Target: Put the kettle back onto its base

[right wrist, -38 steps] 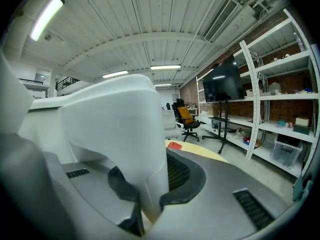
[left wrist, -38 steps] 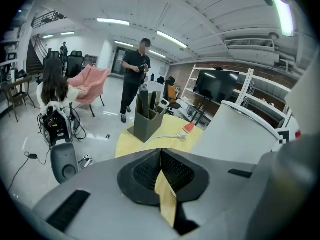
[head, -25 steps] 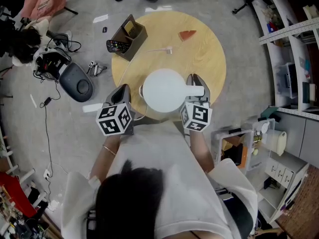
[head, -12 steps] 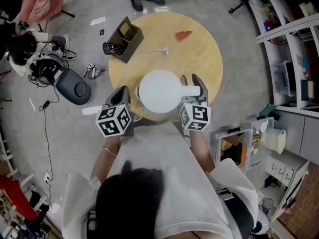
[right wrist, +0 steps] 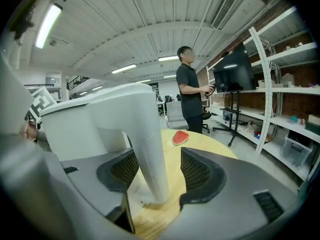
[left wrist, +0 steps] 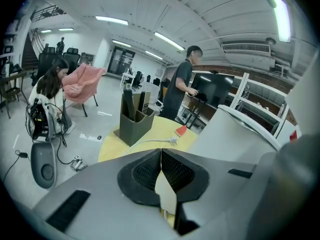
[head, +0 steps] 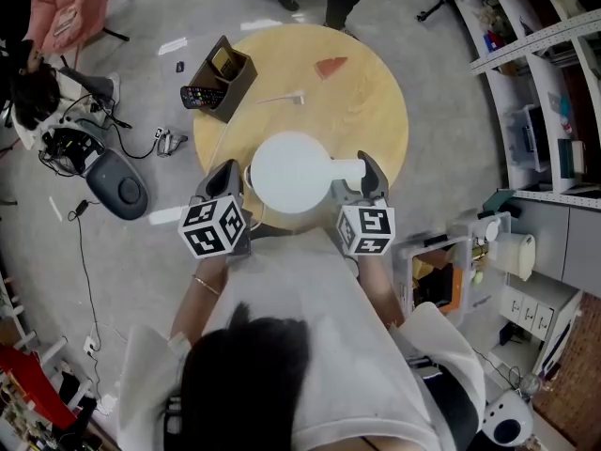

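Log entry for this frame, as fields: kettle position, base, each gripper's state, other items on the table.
kettle: white kettle, upright on the round table, near the person's edge
base: not visible, cannot tell if the kettle sits on it
right gripper: jaws have just been opening; now apart, kettle handle between them, not clamped
left gripper: jaws together, empty, beside the kettle
other items: dark organiser box, red wedge, white cable, all on the far side

The white kettle is seen upright near the round table's front edge, handle turned rightward; its base is apparently hidden underneath.
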Tool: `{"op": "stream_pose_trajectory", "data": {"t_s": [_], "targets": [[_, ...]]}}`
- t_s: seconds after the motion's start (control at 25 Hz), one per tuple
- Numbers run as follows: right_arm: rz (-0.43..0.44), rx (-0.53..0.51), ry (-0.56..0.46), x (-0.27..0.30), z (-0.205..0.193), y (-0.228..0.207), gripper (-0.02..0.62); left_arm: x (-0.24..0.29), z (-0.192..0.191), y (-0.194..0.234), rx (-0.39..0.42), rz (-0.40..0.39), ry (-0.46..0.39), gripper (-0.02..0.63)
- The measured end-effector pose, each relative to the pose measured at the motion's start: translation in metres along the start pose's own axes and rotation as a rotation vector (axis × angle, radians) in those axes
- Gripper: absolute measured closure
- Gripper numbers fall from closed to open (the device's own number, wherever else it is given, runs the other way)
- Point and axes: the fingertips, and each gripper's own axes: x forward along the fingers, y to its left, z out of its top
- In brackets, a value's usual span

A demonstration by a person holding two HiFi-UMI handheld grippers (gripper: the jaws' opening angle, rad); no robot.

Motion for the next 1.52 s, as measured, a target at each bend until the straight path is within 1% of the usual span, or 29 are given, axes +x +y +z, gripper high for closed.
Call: {"op": "stream_pose_trajectory", "data": {"t_s": [0.2,0.36,0.44,0.56,0.64,0.76,0.88,1.0,1.12,1.24,1.36,1.44,1.52], "targets": [[0.011,0.034,0.013,-0.022,0.001,-0.001,0.344,-0.003,0.008,-0.006,0.013,-0.007,-0.029,0.580],[0.010,0.066,-0.008,-0.041,0.011,-0.002,0.344,-0.009,0.020,-0.009,0.011,-0.017,-0.067,0.580],[-0.004,0.076,-0.020,-0.051,0.019,-0.004,0.344,-0.012,0.027,-0.010,0.026,-0.022,-0.086,0.580],[-0.011,0.051,-0.018,-0.060,0.027,0.000,0.342,-0.013,0.039,-0.010,0.055,-0.023,-0.115,0.579],[-0.008,0.046,-0.022,-0.068,0.031,0.003,0.342,-0.016,0.046,-0.010,0.051,-0.025,-0.133,0.580],[-0.022,0.093,-0.079,-0.080,0.050,0.001,0.342,-0.025,0.055,-0.014,0.051,-0.032,-0.161,0.580],[-0.044,0.081,-0.147,-0.082,0.075,0.000,0.342,-0.030,0.064,-0.021,0.077,-0.047,-0.191,0.580],[-0.044,0.068,-0.179,-0.080,0.091,0.005,0.342,-0.035,0.071,-0.031,0.109,-0.066,-0.215,0.580],[-0.026,0.062,-0.202,-0.077,0.104,0.012,0.343,-0.041,0.082,-0.041,0.136,-0.081,-0.241,0.580],[0.021,0.068,-0.217,-0.071,0.116,0.023,0.344,-0.046,0.093,-0.049,0.140,-0.097,-0.265,0.580],[0.070,0.047,-0.230,-0.061,0.126,0.039,0.344,-0.049,0.102,-0.055,0.148,-0.112,-0.285,0.580],[0.076,0.029,-0.244,-0.057,0.134,0.047,0.345,-0.053,0.109,-0.061,0.165,-0.125,-0.301,0.580],[0.074,0.018,-0.253,-0.054,0.140,0.054,0.363,-0.056,0.115,-0.068,0.189,-0.138,-0.314,0.580]]}}
